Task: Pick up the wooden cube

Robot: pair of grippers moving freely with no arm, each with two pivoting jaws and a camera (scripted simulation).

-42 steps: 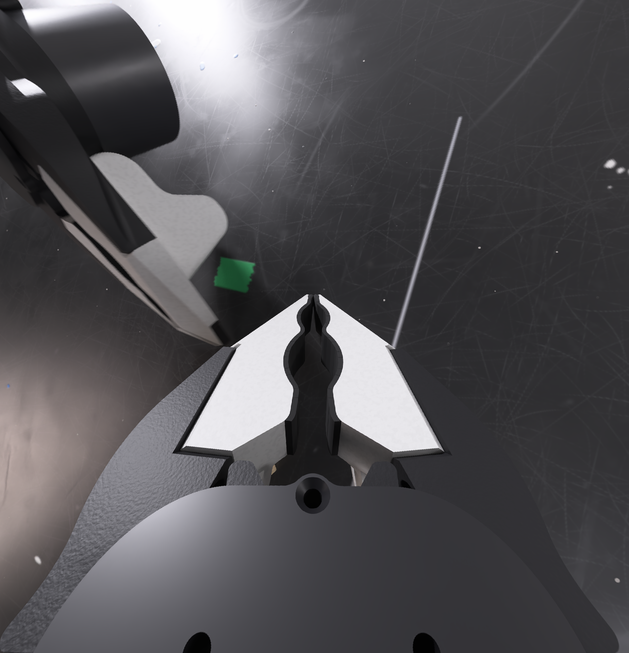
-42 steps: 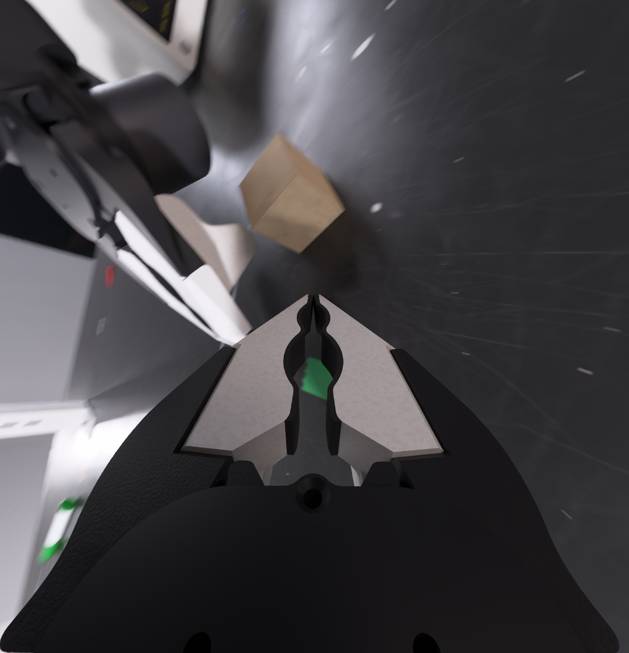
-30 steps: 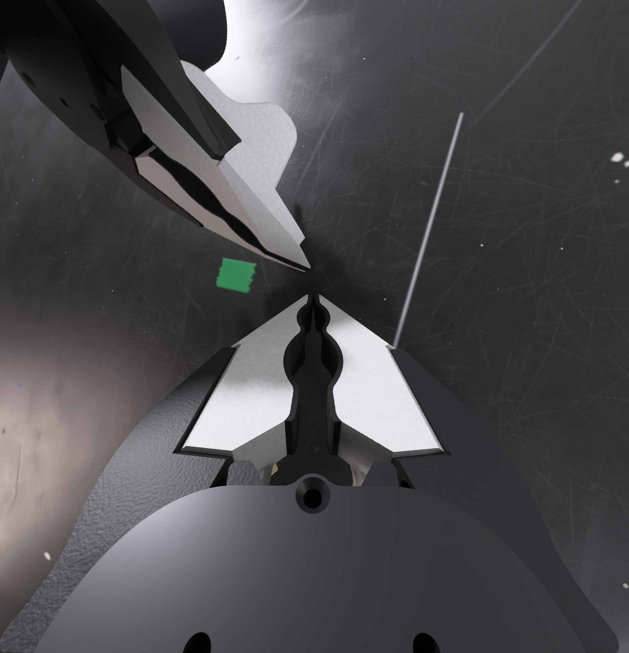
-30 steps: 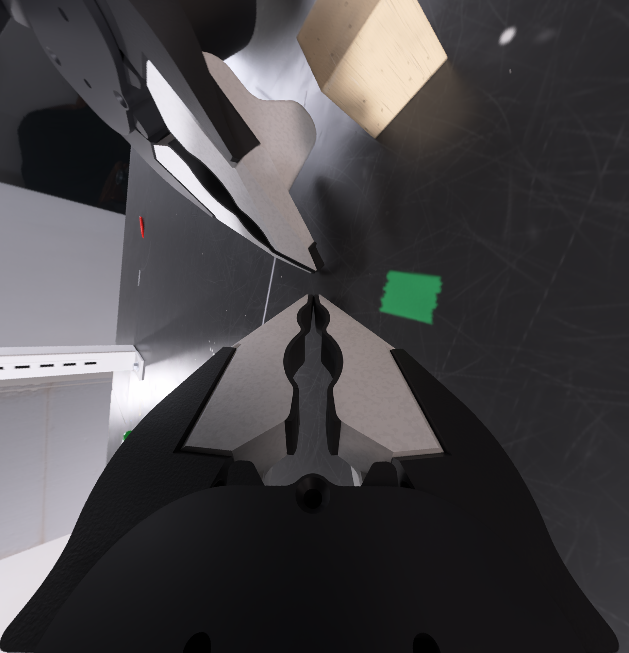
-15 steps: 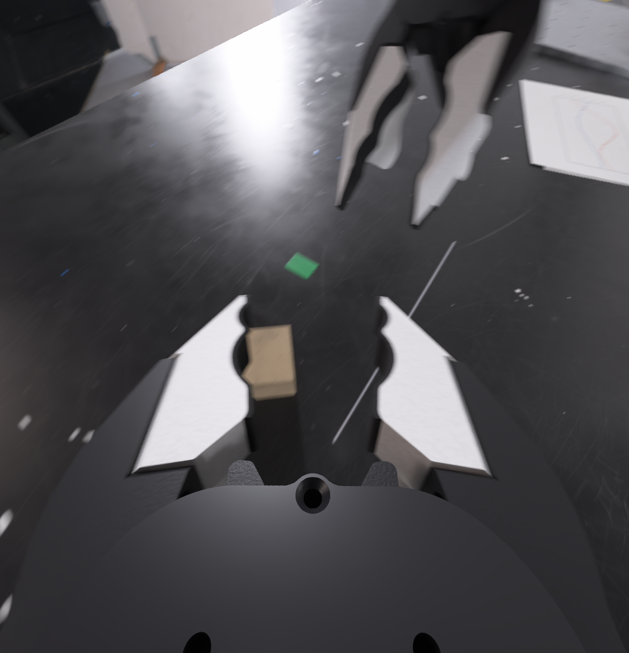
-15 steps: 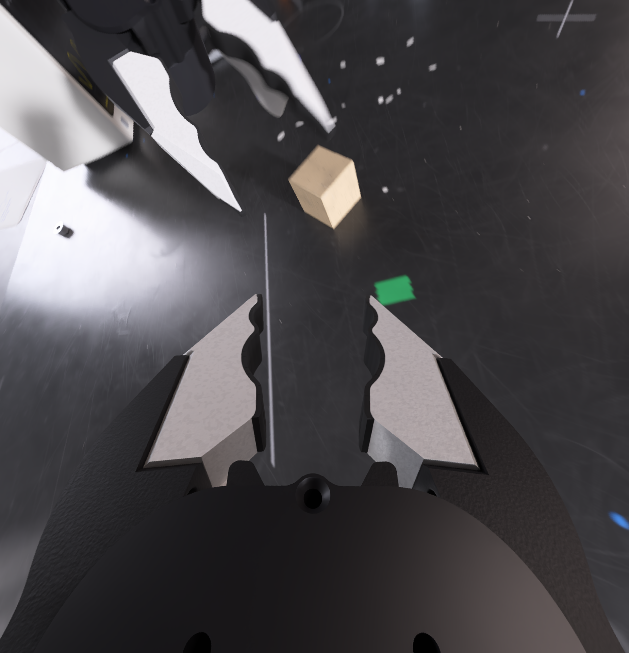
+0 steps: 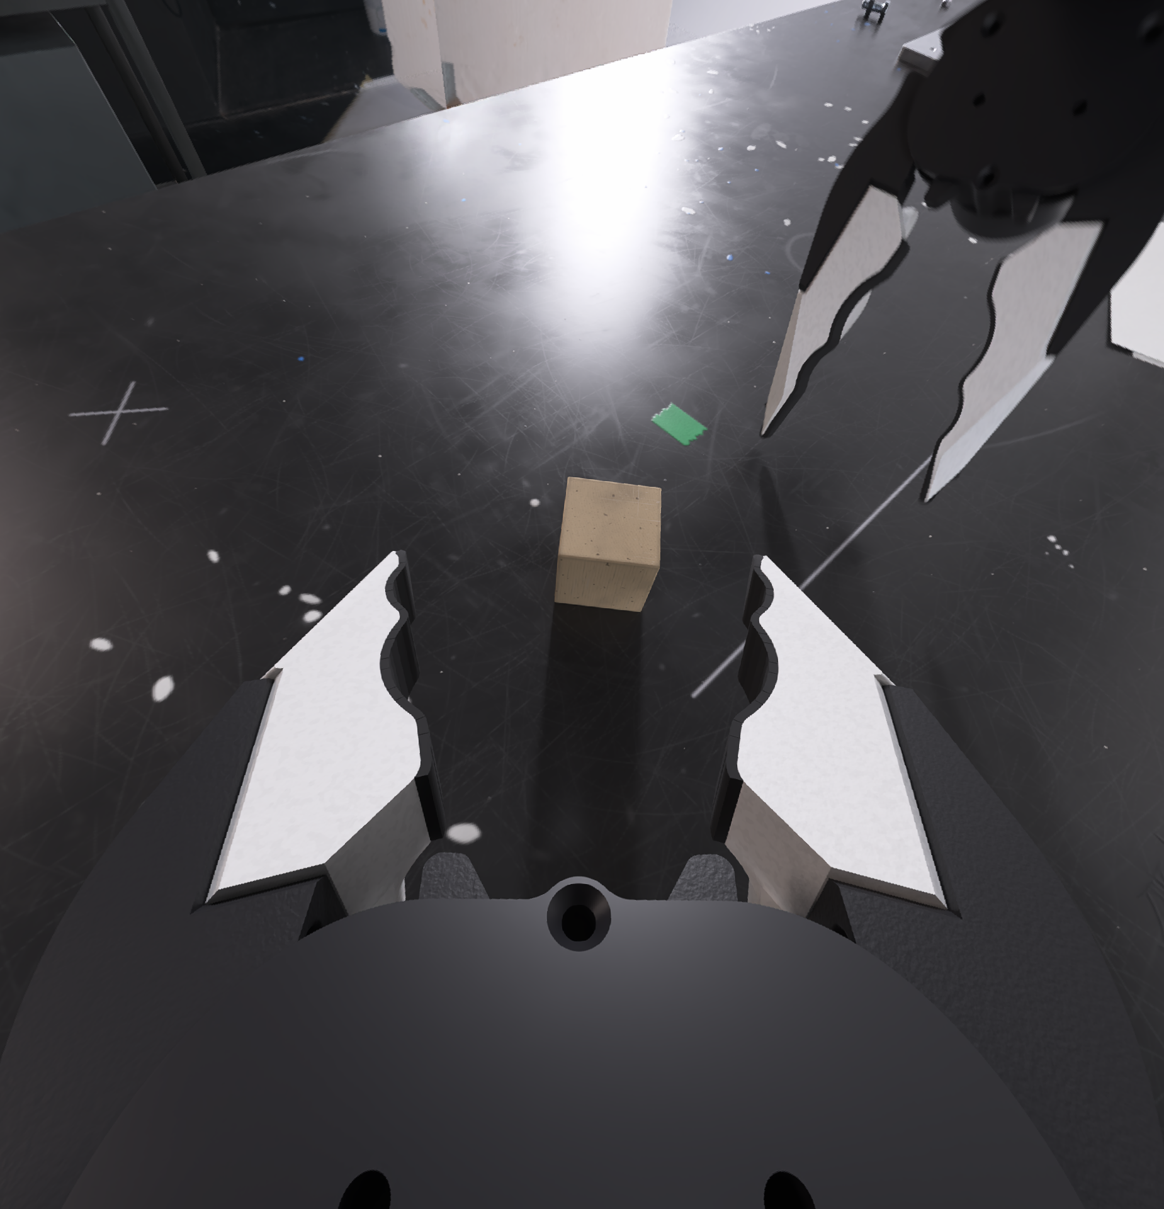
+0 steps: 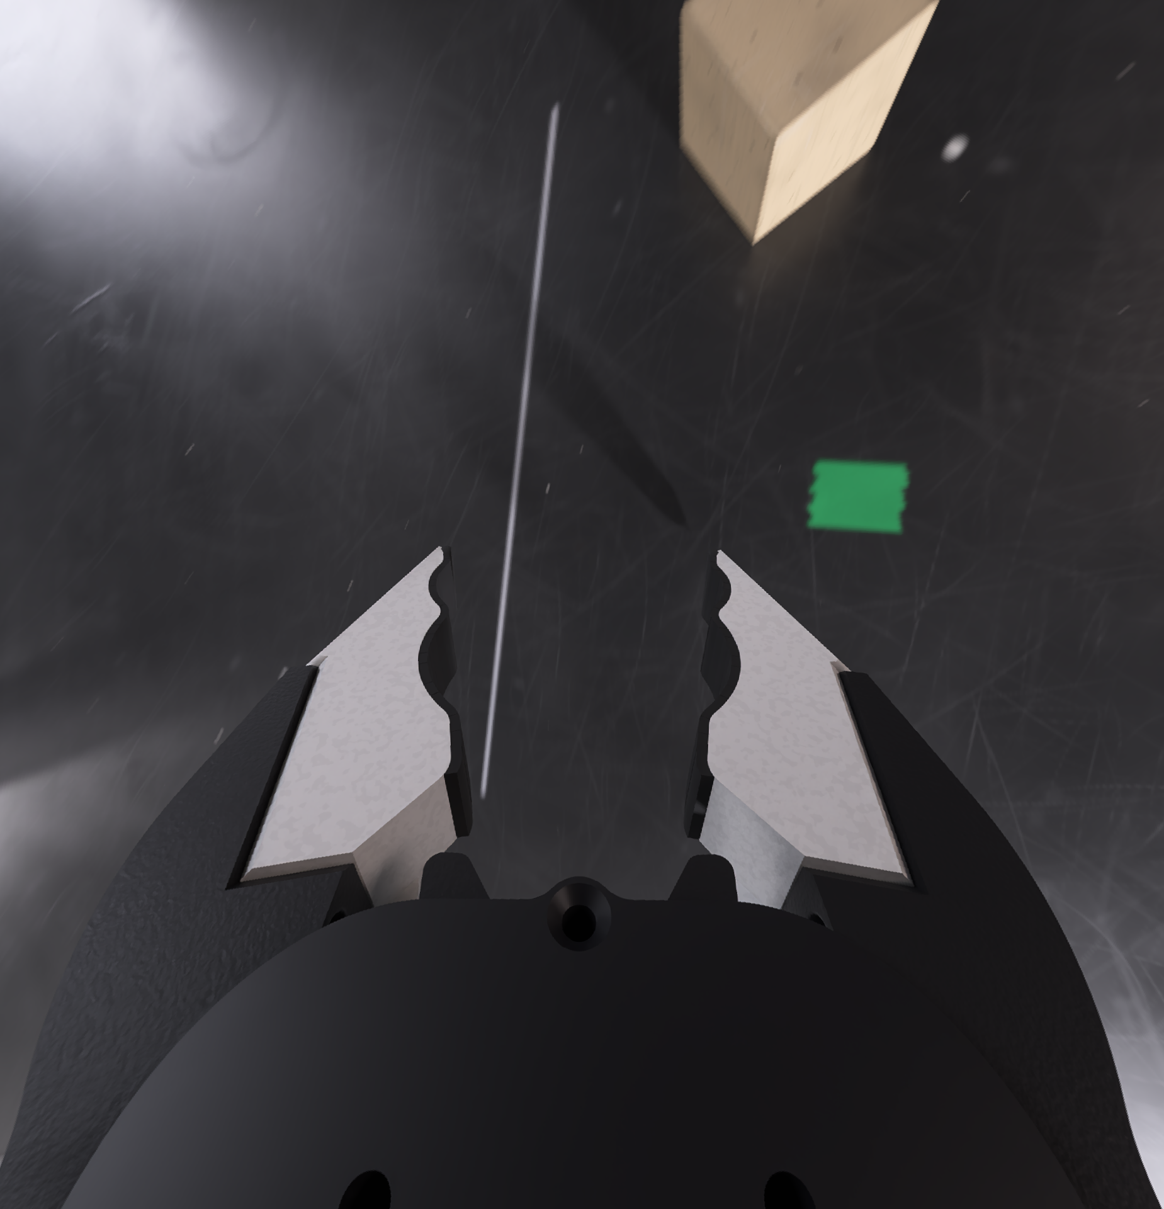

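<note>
The wooden cube (image 7: 608, 542) is a pale tan block standing on the black table, just ahead of my left gripper (image 7: 578, 559) and in line with the gap between its fingers. My left gripper is open and empty, its tips a little short of the cube. My right gripper (image 8: 579, 553) is open and empty, close above the table. In the right wrist view the cube (image 8: 785, 105) lies ahead and to the right, cut off by the top edge. The right gripper also shows in the left wrist view (image 7: 847, 458), at the upper right, hanging above the table.
A small green tape patch (image 7: 679, 424) lies on the table just beyond the cube; it also shows in the right wrist view (image 8: 857, 494). A thin pale line (image 8: 520, 445) runs across the scratched table (image 7: 304, 392). White paper (image 7: 1154, 294) lies at the far right.
Both grippers, shut a second ago, have opened and drawn apart. The left one now faces the cube, centred between its fingers. The right one has come down closer to the table.
</note>
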